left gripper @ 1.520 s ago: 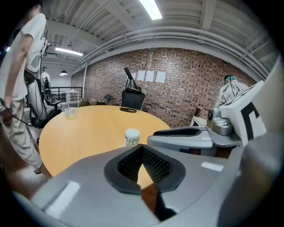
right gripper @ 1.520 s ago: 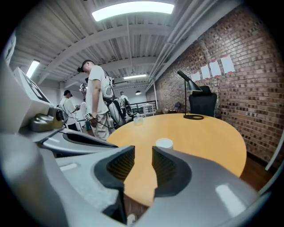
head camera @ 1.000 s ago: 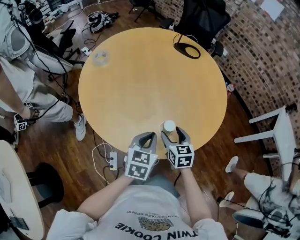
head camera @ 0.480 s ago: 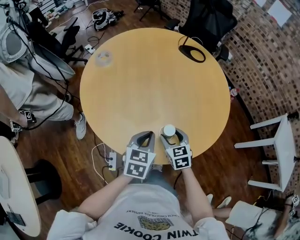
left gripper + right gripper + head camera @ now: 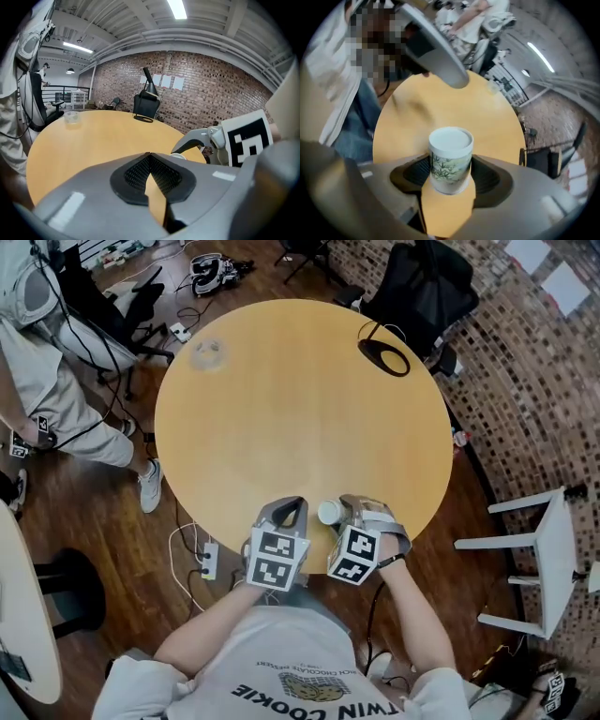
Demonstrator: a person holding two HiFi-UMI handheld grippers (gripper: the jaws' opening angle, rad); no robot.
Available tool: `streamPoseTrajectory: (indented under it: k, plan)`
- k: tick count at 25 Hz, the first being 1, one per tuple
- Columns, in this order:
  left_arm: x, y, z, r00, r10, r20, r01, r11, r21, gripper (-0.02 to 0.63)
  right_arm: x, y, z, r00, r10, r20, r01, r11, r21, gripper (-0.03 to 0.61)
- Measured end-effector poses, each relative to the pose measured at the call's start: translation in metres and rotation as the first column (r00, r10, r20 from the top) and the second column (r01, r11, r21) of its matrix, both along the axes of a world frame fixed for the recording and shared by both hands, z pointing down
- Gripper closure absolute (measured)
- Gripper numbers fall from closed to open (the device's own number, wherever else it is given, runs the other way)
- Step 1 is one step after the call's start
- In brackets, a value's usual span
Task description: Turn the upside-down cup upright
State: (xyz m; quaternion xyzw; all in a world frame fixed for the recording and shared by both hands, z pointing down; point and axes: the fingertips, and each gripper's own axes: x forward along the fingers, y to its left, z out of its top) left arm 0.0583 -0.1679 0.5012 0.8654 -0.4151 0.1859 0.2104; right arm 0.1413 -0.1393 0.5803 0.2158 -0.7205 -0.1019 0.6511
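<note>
**Desk editor:** Where is the cup, and who has it?

**Photographer:** At the 6 o'clock edge of the round desk (image 5: 300, 409), nearest the person. The right gripper (image 5: 451, 169) has its fingers clenched on the cup (image 5: 450, 159), one pad on each side of the bamboo-printed wall. In the head view the cup appears tipped, its flat white end leaning toward 9 o'clock. The left gripper (image 5: 150, 155) sits just beside it at 9 o'clock, fingers pressed together on nothing.

**Desk editor:** How should the turn be finished?

**Photographer:** My reading is that the job is only partly done. The grip sits mid-wall, which suits a roll. Carry the wrist round until the mouth faces the ceiling, then lower the cup until the base is flat on the desk. Release only after that. Setting it down toward 12 o'clock, away from the rim, would lessen the risk of a fall.

**Desk editor:** Anything inside it?

**Photographer:** Cannot tell. Only the closed base shows, and the mouth faces away. A small clear item (image 5: 206, 354) stands far off at the desk's 11 o'clock, too small to tell what it is.
</note>
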Motion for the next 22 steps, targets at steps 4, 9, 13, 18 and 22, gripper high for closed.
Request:
streamPoseTrajectory:
  k: [4,9,13,18,22]
  plan:
    - [-0.004,-0.003,0.001,1.0,-0.02,-0.008,0.02,1.0,-0.004,0.611,0.003,0.001,0.01,0.9,-0.243,-0.361,0.268,0.963,0.021,0.304]
    - [-0.015,-0.007,0.0,0.999,-0.054,-0.005,0.054,0.999,-0.005,0.611,0.003,0.002,0.027,0.774,-0.3,-0.557,0.369,0.929,0.012,0.302]
    - [-0.018,-0.007,0.001,0.998,-0.064,-0.003,0.064,0.998,-0.007,0.611,0.001,0.003,0.037,0.722,-0.312,-0.618,0.409,0.913,0.016,0.302]
    - [-0.017,-0.005,0.002,0.998,-0.07,-0.001,0.07,0.997,-0.012,0.611,-0.003,0.007,0.043,0.743,-0.329,-0.583,0.414,0.91,0.015,0.302]
    - [-0.018,-0.005,0.002,0.998,-0.065,0.006,0.065,0.998,-0.014,0.611,-0.008,0.011,0.042,0.805,-0.333,-0.491,0.386,0.923,0.007,0.301]
